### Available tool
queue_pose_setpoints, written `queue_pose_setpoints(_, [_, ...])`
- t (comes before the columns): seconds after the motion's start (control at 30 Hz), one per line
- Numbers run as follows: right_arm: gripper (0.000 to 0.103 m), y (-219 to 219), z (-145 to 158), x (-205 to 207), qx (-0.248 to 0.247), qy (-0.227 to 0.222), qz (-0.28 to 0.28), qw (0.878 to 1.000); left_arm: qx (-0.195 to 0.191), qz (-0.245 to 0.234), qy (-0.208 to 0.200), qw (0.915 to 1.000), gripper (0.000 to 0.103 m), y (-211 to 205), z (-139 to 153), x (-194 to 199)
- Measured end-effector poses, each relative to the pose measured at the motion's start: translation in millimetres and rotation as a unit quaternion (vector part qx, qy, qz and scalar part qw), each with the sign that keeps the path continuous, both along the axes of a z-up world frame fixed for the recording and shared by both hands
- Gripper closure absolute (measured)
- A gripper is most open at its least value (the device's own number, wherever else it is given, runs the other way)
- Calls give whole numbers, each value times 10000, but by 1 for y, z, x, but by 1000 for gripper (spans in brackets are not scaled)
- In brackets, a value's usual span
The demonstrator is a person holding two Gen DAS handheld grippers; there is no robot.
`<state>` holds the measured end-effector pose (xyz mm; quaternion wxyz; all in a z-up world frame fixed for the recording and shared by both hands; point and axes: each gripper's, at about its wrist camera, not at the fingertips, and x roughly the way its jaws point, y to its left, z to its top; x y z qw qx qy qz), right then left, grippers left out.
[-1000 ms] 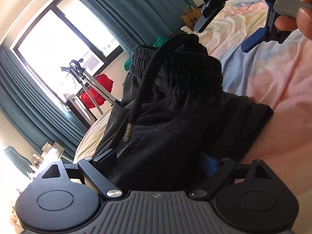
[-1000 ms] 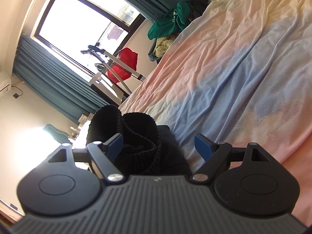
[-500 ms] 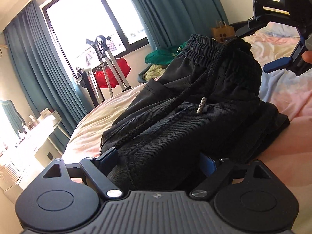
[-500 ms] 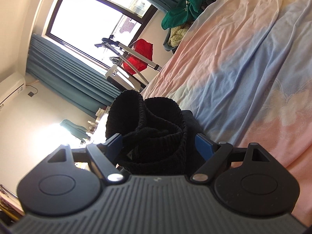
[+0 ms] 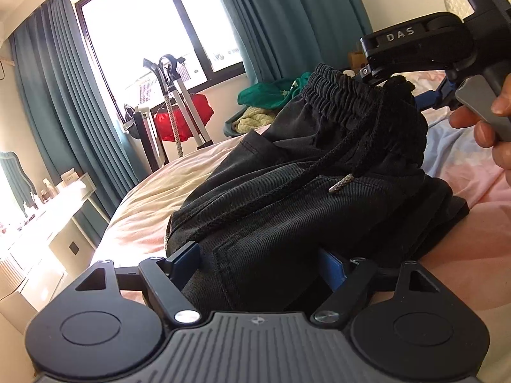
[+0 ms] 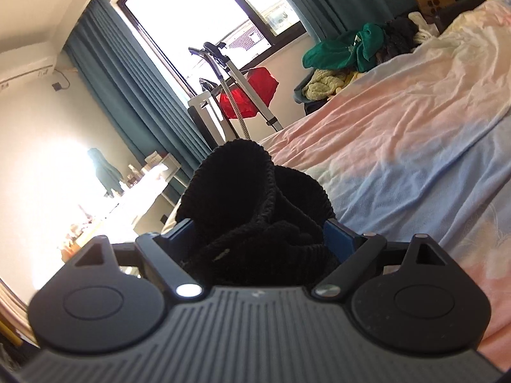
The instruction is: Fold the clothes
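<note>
The bed [image 6: 415, 134], spread with a rumpled pink, cream and blue sheet, fills most of both views, and on it, near its edge, a pair of black trousers [image 5: 303, 210] is seen gathered into a thick bundle of several layers rather than laid out flat. The lower layers are pressed against the sheet, while the elastic waistband [image 5: 338, 95] is raised above the rest. The left tongs [image 5: 258, 261] are closed around the near end of the bundle, with dark cloth filling the gap between the blue pads. The right tongs [image 6: 260, 239] are likewise clamped on a bunched, ribbed part of the waistband, which is held clear of the sheet; in the left view a hand [image 5: 488, 127] is seen on the trigger of that tool. A drawstring [image 5: 287, 188] lies loose across the top layer, its metal tip [image 5: 341, 184] resting on the cloth. It is judged that the folding of this garment is well along, since the cloth is already doubled over itself, but it is not finished: the waistband end is not laid down and both tongs are gripping. Beyond the bed a heap of other clothes [image 6: 348, 57], green and cream among them, is visible; whether those are to be folded cannot be told.
</note>
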<state>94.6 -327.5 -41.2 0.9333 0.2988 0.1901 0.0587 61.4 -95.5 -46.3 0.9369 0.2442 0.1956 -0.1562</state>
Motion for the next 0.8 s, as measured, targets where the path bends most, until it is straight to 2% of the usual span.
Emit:
queue_pose_setpoints(0.1, [14, 12, 8, 11, -672, -108, 38, 9977, -11, 26, 10, 10000, 23, 2, -1, 1])
queue_pose_setpoints(0.2, [15, 18, 16, 11, -930, -325, 226, 9949, -53, 52, 19, 10000, 23, 6, -1, 2])
queue_pose_setpoints(0.33, [15, 27, 19, 21, -1296, -347, 418, 9901, -64, 81, 11, 9999, 22, 10, -1, 3])
queue_pose_setpoints(0.47, [16, 27, 16, 31, -1540, -92, 191, 9879, -103, 104, 36, 9999, 22, 16, -1, 3])
queue_pose_setpoints(0.53, [15, 15, 4, 38, -1340, 257, 9, 9906, -127, 121, 69, 9998, 22, 18, 0, 4])
queue_pose_setpoints(0.63, [15, -11, -15, 44, -450, 625, -17, 9970, -204, 158, 131, 9996, 22, 22, 1, 4])
queue_pose_setpoints(0.8, [15, -34, -36, 44, 130, 807, -320, 9961, -265, 211, 190, 9992, 22, 27, 1, 3])
